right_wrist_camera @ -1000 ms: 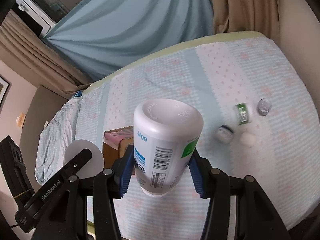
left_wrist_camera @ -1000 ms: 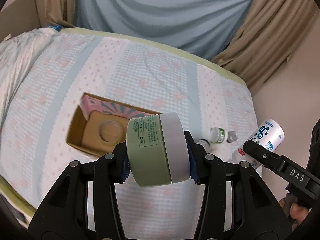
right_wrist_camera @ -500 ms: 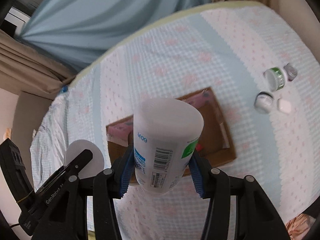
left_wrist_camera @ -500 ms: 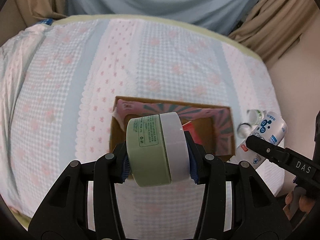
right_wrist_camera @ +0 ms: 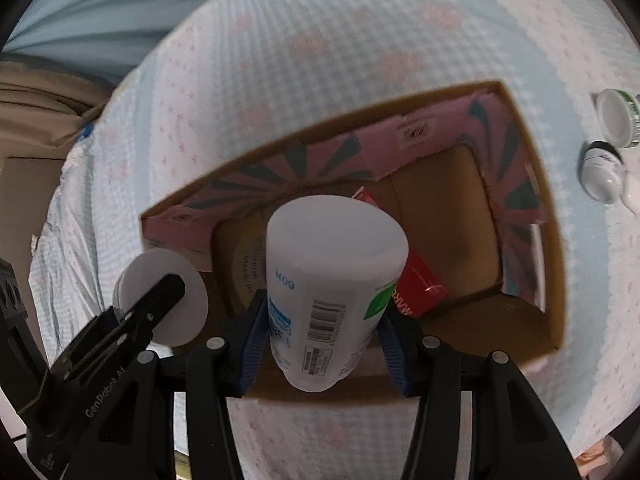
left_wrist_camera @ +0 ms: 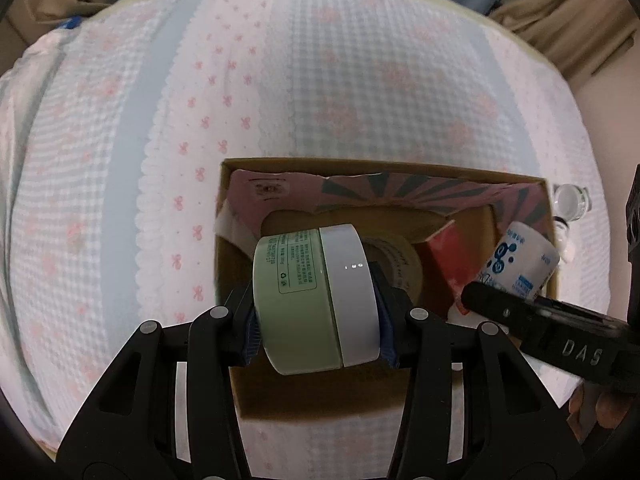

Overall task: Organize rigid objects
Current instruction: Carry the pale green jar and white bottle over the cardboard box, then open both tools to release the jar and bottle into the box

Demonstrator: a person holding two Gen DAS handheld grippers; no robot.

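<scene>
The squat green plastic jar with a white lid [left_wrist_camera: 316, 300], rigid, smooth and probably light, is clamped across base and lid by the left gripper [left_wrist_camera: 316, 320]. The right gripper [right_wrist_camera: 320, 340] pinches the sides of a white plastic bottle with a blue label [right_wrist_camera: 332, 276]. Both hover tilted downward above the open brown cardboard box [right_wrist_camera: 556, 280] on the bed.

We see each hand-held gripper, the left [left_wrist_camera: 316, 316] and the right [right_wrist_camera: 322, 332], built of matte black plastic with silver round screws, blue ribbed pads [right_wrist_camera: 250, 344], raised "DAS" letters on one side, and bare skin of a hand [left_wrist_camera: 600, 408].
</scene>
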